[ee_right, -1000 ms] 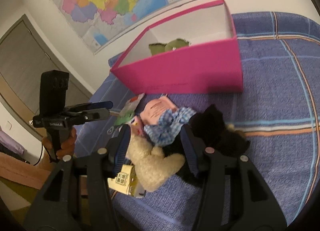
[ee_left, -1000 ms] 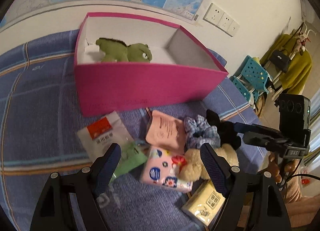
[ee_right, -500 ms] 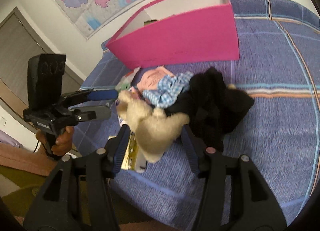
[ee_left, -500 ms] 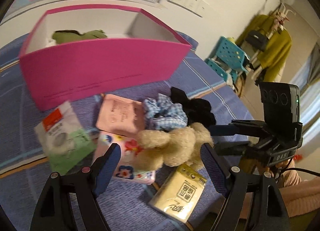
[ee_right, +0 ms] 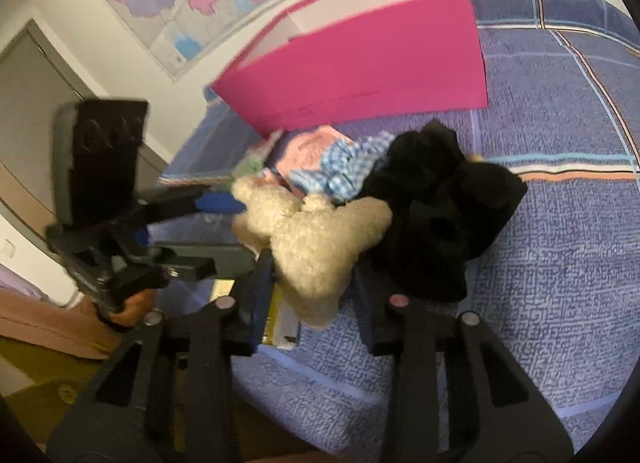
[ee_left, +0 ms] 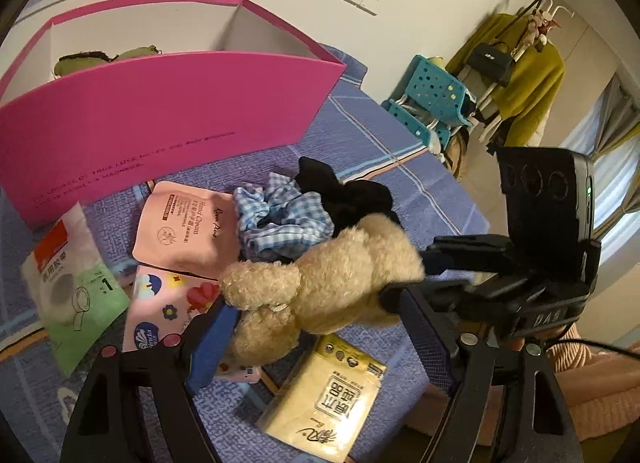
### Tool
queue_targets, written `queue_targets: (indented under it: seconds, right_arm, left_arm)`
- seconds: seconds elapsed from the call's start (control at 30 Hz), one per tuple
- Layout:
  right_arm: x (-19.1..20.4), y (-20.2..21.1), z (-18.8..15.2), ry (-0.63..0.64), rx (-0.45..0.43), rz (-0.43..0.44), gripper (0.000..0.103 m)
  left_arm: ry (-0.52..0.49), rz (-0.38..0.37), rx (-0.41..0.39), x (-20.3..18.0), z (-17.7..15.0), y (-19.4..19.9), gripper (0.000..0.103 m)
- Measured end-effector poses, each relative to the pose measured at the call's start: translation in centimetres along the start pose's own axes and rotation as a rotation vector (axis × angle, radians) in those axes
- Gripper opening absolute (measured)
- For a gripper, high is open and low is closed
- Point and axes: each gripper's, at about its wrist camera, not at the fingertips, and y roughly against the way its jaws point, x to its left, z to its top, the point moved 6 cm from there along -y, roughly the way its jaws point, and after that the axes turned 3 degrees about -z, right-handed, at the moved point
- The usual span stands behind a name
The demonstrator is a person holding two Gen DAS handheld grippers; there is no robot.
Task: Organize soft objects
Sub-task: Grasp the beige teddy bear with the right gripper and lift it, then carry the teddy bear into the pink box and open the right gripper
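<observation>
A beige plush toy [ee_left: 320, 283] hangs just above the bed. My right gripper [ee_right: 310, 283] is closing, and its pads press on the toy's body. My left gripper [ee_left: 316, 327] is closing too, its jaws either side of the toy's head end; a firm hold does not show. In the right wrist view its blue pad [ee_right: 220, 203] touches the plush head. A blue checked scrunchie [ee_left: 280, 219] and a black soft piece [ee_left: 344, 195] lie behind the toy. The pink box [ee_left: 160, 123] stands at the back with a green plush [ee_left: 100, 57] inside.
On the blue plaid bed cover [ee_right: 560, 263] lie a pink hand-cream sachet [ee_left: 180, 235], a flowered tissue pack [ee_left: 160, 303], a green-white tape packet [ee_left: 72, 291] and a yellow tissue pack [ee_left: 328, 395]. A teal stool [ee_left: 432, 103] and a coat rack stand past the bed's edge.
The right gripper has closed on the beige plush and raised it off the pile. The left gripper has swung right, and its jaws have narrowed around the toy's head end.
</observation>
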Motion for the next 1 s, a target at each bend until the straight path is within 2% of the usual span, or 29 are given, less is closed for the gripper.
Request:
queue_targets:
  seconds: [0.13,0.33,0.47,0.63,1.0]
  right_arm:
    - [0.4,1.6,0.6,0.012,-0.039,0.018,0.038]
    - [2.1,4.0,2.6,0.074,-0.100,0.035,0.038]
    - [2.8,5.4,5.0,0.105,-0.151,0.042,0.038]
    - [2.5,6.3,9.1,0.144,-0.211,0.003,0.038]
    - [-0.1,4.7,17.4,0.134,-0.262,-0.054,0.038]
  left_arm:
    - [-0.023,-0.024,-0.033,-0.9,0.6,1.3,0.077]
    - [-0.086,-0.004,-0.117,-2.4,3.3,4.3,0.077]
    - [-0.105,0.022,-0.159,-2.7,5.9,5.5,0.077]
    - [-0.102,0.048,-0.193,-2.0,9.7,5.6,0.077]
    - [-0.062,0.104,-0.216,1.4,17.2,4.2,0.077]
